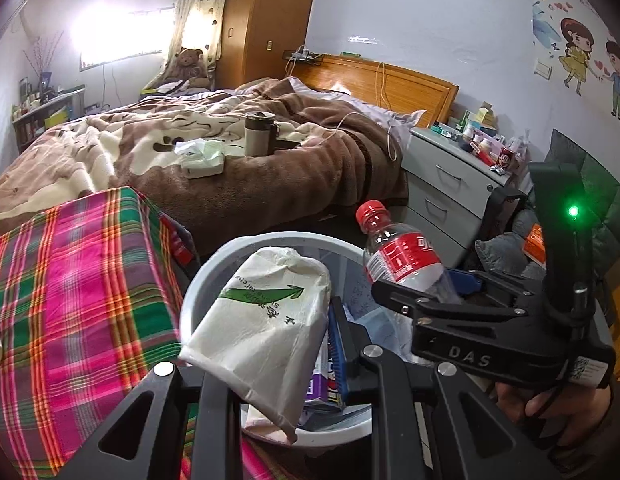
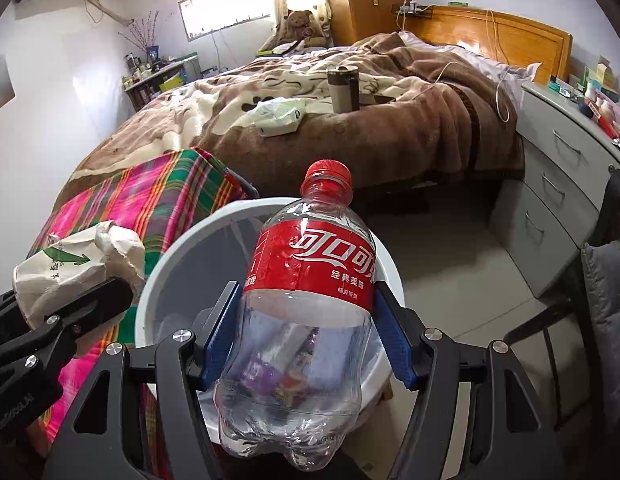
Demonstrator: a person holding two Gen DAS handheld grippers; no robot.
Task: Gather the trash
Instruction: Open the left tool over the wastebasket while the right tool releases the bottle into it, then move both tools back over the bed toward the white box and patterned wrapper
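Note:
My left gripper [image 1: 277, 344] is shut on a crumpled white paper bag with a green arrow [image 1: 265, 316] and holds it over the round white trash bin [image 1: 197, 280]. The bag also shows in the right wrist view [image 2: 69, 268], left of the bin [image 2: 157, 268]. My right gripper [image 2: 305, 320] is shut on an empty clear cola bottle with a red cap and label [image 2: 310, 276], held over the bin; the bottle shows in the left wrist view [image 1: 402, 256] too, with the right gripper [image 1: 430, 300] below it. Some trash lies inside the bin.
A pink and green plaid cloth [image 1: 69, 288] covers a surface left of the bin. The bed [image 1: 269, 132] behind carries a tissue pack [image 1: 201, 158] and a mug [image 1: 259, 134]. A grey nightstand [image 1: 446, 184] with clutter stands right; a chair [image 2: 598, 300] is at far right.

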